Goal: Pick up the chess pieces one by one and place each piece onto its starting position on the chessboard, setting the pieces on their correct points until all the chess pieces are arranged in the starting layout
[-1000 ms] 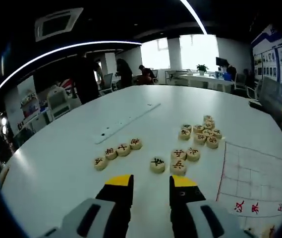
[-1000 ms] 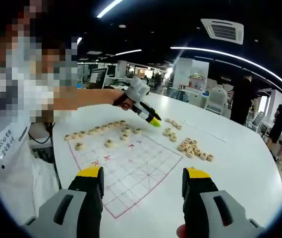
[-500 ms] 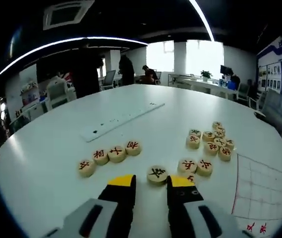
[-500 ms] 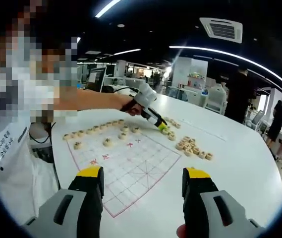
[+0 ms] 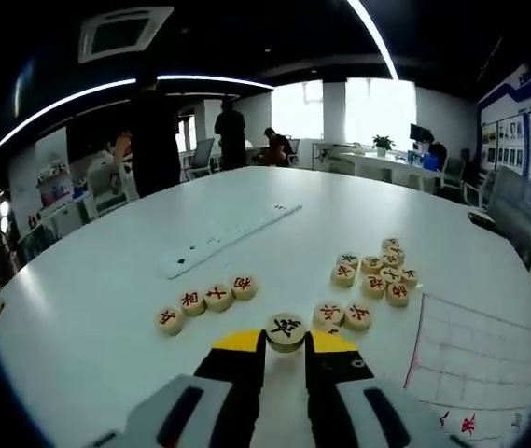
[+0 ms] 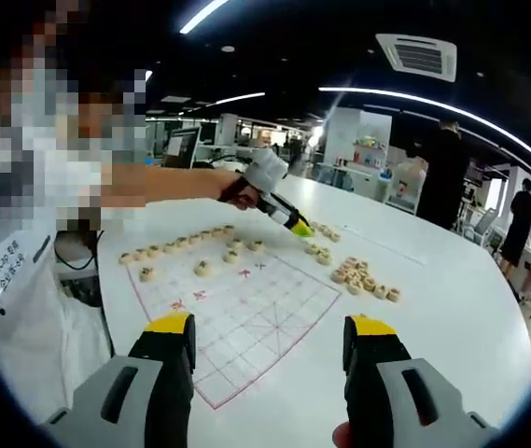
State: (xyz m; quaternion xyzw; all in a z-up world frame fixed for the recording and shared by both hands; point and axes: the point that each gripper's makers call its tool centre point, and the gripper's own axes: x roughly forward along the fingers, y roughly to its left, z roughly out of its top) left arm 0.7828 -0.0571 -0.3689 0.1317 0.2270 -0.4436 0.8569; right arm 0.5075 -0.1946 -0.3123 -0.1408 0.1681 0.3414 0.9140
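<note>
– Jaws on the left gripper [image 5: 286, 343] have drawn in since a moment ago, yes?

– Yes. They stood apart in front of the black-marked piece [image 5: 286, 329]; now they are narrow, with that disc pinched between the yellow tips. In the right gripper view the same gripper has come up off the table [image 5: 88, 308], so I judge the piece is picked and one more is ready to carry.

– And the right gripper [image 6: 270, 336]?

– Spread wide, holding nothing, hovering over the near edge of the chessboard [image 6: 246, 308].

– Where must the disc go?

– Across to the board, which lies to the right in the left gripper view. Its exact point I cannot tell; the character is too small to read.

– What else lies about?

– A row of four red-marked pieces [image 5: 204, 301] just left of the grip, two more pieces [image 5: 342, 315] just right of it, and a loose cluster [image 5: 374, 273] farther off. A white strip [image 5: 228, 241] lies beyond them. Placed pieces [image 6: 176, 245] line the board's far side.

– Anything in the way?

– The two neighbours sit between the grip and the board, so a low sweep could knock them. Much of the board is bare, so much of the task remains.
</note>
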